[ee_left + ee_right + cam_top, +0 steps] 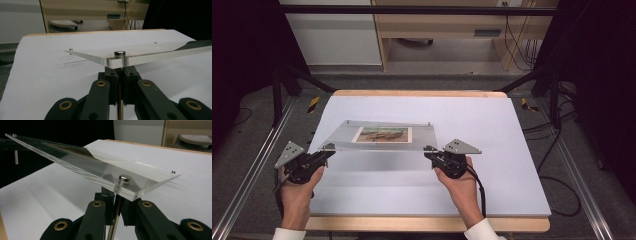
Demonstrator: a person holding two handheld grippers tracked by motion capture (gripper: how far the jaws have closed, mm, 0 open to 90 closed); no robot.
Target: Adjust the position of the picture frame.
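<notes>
My left fingers (120,75) and right fingers (119,199) clamp the acrylic frame's (382,134) corner pins; I should lift both evenly above the tabletop (492,165).

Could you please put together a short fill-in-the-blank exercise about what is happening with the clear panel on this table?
1. The clear acrylic panel is held by ____ grippers at once.
2. The left gripper is shut on a metal ____ under the panel's corner.
3. The picture shows through the panel, near its ____.
4. The table has a ____ cover.

Missing words: two; pin; middle; white
</notes>
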